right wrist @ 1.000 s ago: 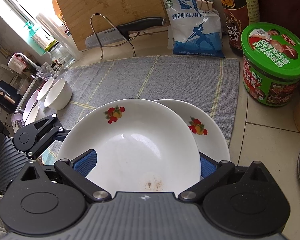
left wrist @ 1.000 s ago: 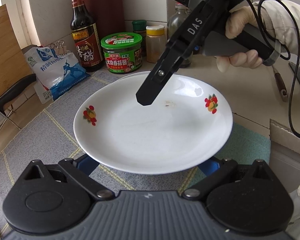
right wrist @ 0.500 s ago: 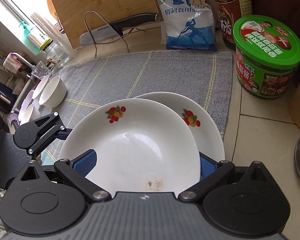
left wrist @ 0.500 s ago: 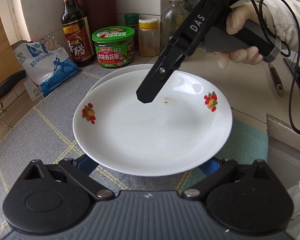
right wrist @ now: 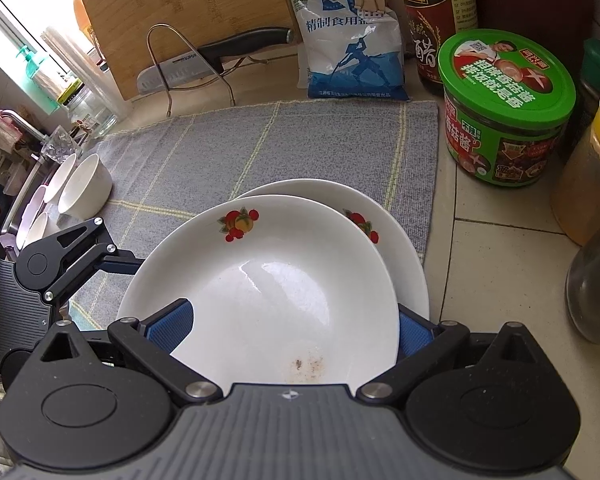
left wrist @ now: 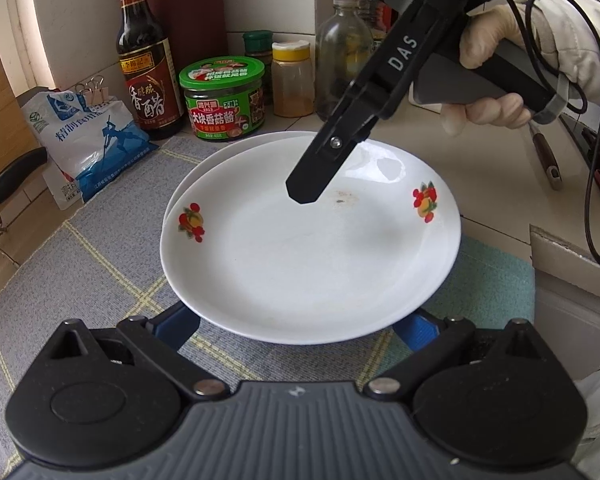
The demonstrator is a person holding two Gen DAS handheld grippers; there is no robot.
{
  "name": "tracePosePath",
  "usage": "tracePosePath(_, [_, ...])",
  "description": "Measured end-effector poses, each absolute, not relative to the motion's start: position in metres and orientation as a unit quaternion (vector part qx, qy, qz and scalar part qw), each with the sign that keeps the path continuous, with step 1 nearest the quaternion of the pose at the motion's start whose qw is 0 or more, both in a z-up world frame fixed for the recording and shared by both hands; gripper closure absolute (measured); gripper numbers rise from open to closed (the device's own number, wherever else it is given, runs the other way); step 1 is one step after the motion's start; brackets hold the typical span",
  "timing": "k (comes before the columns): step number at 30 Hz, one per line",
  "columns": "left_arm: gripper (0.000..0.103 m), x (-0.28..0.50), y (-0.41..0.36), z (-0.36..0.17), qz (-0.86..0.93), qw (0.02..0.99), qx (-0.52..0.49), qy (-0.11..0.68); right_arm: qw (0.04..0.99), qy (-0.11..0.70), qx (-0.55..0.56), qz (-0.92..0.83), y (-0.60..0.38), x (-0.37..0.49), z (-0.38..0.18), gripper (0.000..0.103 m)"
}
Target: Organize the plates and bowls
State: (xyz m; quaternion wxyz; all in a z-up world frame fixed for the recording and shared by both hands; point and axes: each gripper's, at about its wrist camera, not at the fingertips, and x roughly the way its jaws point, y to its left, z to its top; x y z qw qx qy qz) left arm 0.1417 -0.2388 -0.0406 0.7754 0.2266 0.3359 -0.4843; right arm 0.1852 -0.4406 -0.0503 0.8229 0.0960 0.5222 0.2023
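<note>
Daylight floods in through a window [right wrist: 8,12] at the far left, washing out the glass. A pale tiled counter [right wrist: 496,264] runs along white wall tiles [left wrist: 260,0], and a grey checked mat [right wrist: 260,148] is spread over the worktop beside a teal cloth [left wrist: 488,280].

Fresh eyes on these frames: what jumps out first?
The white fruit-print plate fills both views, held over a matching second plate on the grey mat. The right gripper reaches across it; the green-lidded sauce jar stands out behind.
</note>
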Motion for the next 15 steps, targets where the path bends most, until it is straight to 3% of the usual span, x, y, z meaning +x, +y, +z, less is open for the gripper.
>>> tracePosePath(15, [0.002,0.146,-0.236,-0.038,-0.487,0.779,0.222,0.328,0.833,0.520,0.086,0.166,-0.439,0.177,-0.039,0.000])
